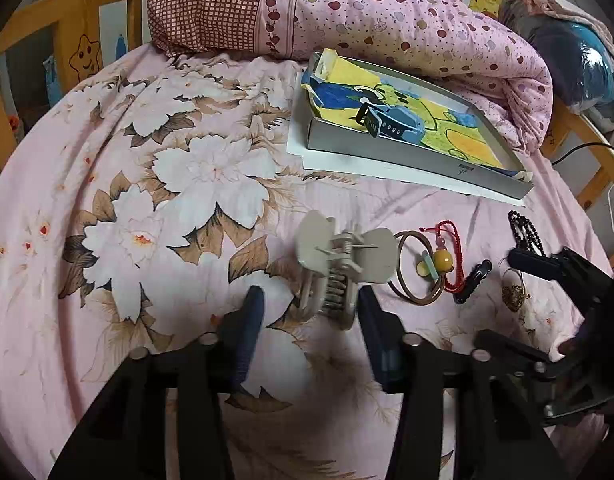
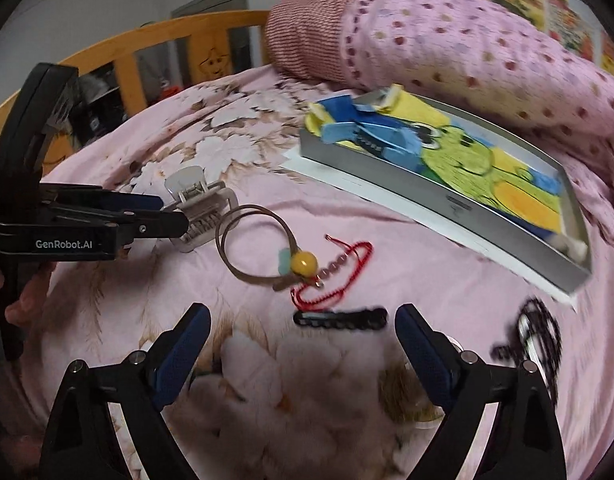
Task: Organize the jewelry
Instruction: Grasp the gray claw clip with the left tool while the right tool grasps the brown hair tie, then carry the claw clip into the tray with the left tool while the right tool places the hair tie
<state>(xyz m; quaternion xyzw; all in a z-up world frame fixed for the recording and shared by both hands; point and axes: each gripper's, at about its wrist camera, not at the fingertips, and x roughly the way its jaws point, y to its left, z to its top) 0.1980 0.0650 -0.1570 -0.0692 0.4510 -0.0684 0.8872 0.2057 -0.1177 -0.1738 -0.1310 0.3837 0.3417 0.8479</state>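
Jewelry mostly loose on bed: hair claw (image 1: pixel 339 272), brown ring (image 2: pixel 259 244), red cord bracelet (image 2: pixel 335 276), black clip (image 2: pixel 341 316). Watch (image 1: pixel 381 122) already in tray (image 1: pixel 419 160). Left gripper (image 1: pixel 311 312) fingers half-closed around claw, contact unclear. Right gripper (image 2: pixel 303 344) fingers wide, empty, above clip.

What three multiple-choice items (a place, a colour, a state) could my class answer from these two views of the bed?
1. Where does the watch lie? A in the grey tray; B on the pillow; C beside the red bracelet.
2. What colour is the big bead on the brown hair tie? A red; B yellow; C black.
3. How does the right gripper stand? A shut on the black clip; B open, holding nothing; C shut on the hair tie.
Key: 1 A, it rests on the drawing inside the tray; 2 B, the round bead is yellow; 3 B, its fingers stand wide apart above the sheet.
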